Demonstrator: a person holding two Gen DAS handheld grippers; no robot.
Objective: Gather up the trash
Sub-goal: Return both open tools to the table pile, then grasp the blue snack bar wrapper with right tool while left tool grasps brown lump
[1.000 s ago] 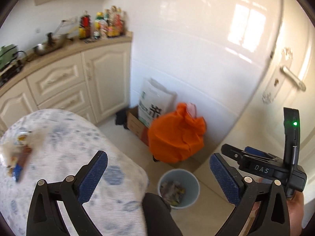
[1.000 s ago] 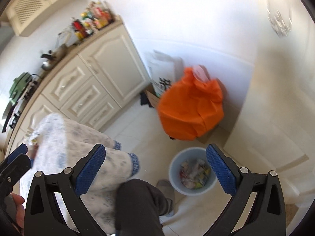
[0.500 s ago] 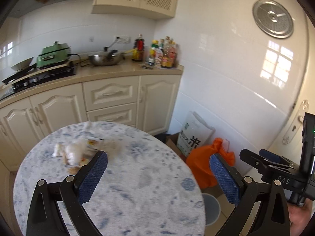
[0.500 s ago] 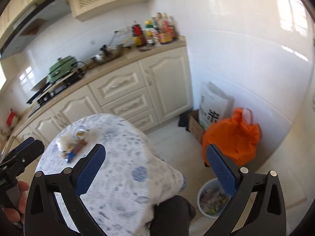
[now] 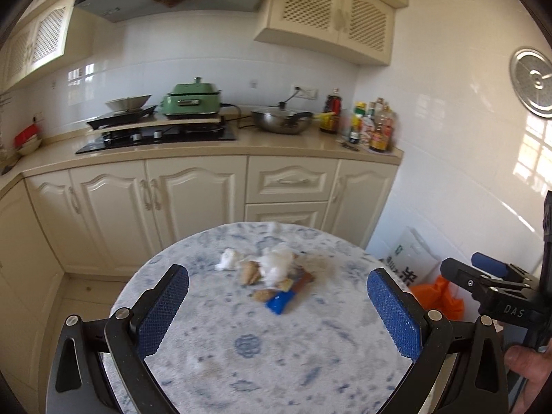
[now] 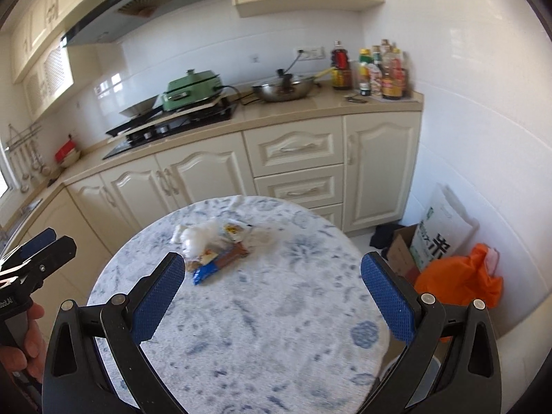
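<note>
Tongs hung wide apart and empty above the round table [image 5: 241, 372]: left gripper [image 5: 277, 307] and right gripper [image 6: 272, 296] touched nothing. Trash pile [image 5: 272, 276] of white tissue, brown scraps and a blue wrapper [image 6: 207, 270] lay near the table's middle, blurred and hard to sort.

"DAS" on right tongs [image 5: 496, 286]
</note>
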